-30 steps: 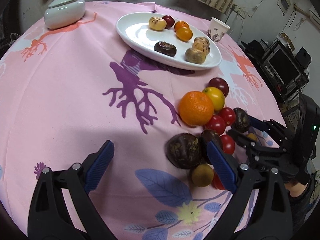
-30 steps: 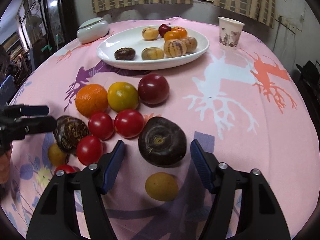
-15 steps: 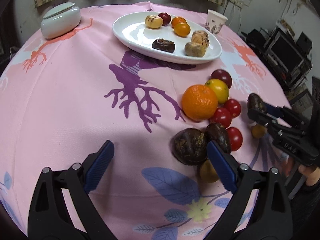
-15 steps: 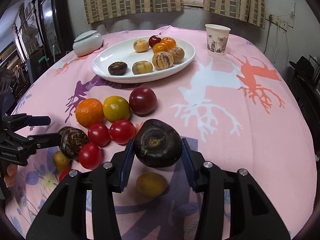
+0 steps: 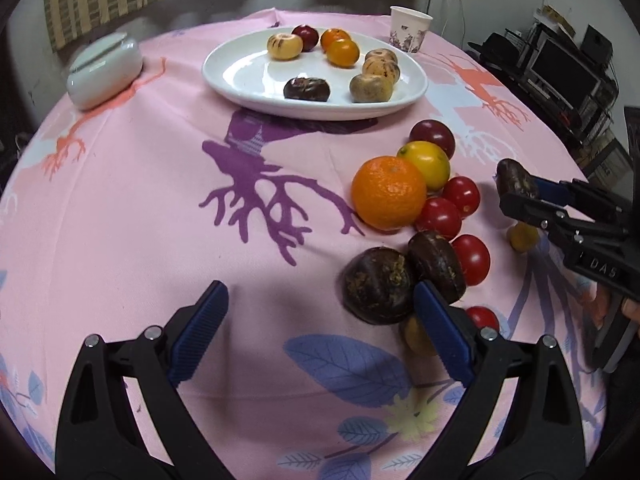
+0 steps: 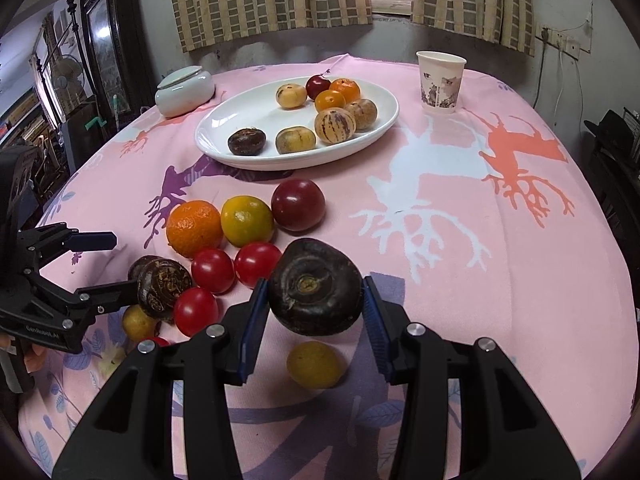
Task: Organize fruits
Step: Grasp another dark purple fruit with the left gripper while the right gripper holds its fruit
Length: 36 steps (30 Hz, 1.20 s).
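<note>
A: R gripper [image 6: 316, 300]?
B: Fingers just closed in, now clamped on a dark round fruit [image 6: 315, 286], held off the pink surface [image 6: 460, 264] above a small yellow fruit [image 6: 315, 364].
A: L gripper [image 5: 320, 332]?
B: Fingers wide, nothing between them; right one sits beside two dark fruits [image 5: 378, 284] on the cloth.
A: Rest of the fruit?
B: Orange [image 6: 194, 228], yellow-green citrus [image 6: 247, 221], dark red plum [image 6: 298, 205] & cherry tomatoes [image 6: 212, 270] clustered near the white plate [image 6: 216, 136], which already has several fruits. Paper cup [image 6: 440, 82] & lidded white jar [image 6: 184, 92] farther back.
</note>
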Each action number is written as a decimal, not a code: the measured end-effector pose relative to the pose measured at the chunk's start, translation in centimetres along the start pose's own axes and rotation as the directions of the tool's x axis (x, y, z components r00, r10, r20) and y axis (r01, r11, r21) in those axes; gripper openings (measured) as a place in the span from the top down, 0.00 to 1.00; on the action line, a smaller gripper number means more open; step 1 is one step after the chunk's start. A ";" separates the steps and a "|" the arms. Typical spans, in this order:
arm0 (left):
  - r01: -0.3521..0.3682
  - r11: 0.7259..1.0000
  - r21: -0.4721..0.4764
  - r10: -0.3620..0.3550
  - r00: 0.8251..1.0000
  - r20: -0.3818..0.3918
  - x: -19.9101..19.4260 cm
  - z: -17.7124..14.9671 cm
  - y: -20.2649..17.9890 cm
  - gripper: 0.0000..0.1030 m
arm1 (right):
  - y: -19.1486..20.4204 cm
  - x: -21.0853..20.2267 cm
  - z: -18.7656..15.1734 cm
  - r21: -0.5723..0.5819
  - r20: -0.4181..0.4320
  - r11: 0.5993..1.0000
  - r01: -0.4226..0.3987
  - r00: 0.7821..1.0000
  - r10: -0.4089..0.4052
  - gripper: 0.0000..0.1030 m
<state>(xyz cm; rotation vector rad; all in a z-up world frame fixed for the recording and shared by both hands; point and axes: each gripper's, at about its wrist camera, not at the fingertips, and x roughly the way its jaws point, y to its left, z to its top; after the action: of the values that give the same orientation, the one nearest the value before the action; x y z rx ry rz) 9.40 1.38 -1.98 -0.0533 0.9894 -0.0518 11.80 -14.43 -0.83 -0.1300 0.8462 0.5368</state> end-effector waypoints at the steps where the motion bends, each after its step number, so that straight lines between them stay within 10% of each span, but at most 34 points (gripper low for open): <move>1: 0.002 1.000 0.006 -0.002 1.000 0.006 0.0 0.0 -0.1 0.09 | 0.0 0.0 0.0 -0.001 -0.002 1.000 -0.003 1.000 0.003 0.55; 9: 0.110 0.993 0.041 -0.111 0.994 0.001 -0.4 -0.4 -1.5 0.16 | 0.3 -0.3 0.0 -0.009 0.003 1.000 -0.016 1.000 0.016 0.55; 13: 0.250 0.967 0.055 -0.243 0.964 -0.110 0.4 -0.9 -3.0 0.15 | 0.2 -0.7 0.1 0.003 0.011 0.999 -0.035 0.999 0.035 0.55; 36: 0.035 0.999 0.008 -0.035 0.999 -0.022 0.0 0.1 -0.4 0.15 | 0.4 -0.9 0.1 -0.009 0.009 0.999 -0.041 0.999 0.041 0.55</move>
<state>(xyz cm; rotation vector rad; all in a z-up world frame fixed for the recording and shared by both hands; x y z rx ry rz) 9.50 0.97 -1.94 -0.0629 1.0098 -0.0885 11.19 -14.44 -0.10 -0.1186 0.8392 0.5792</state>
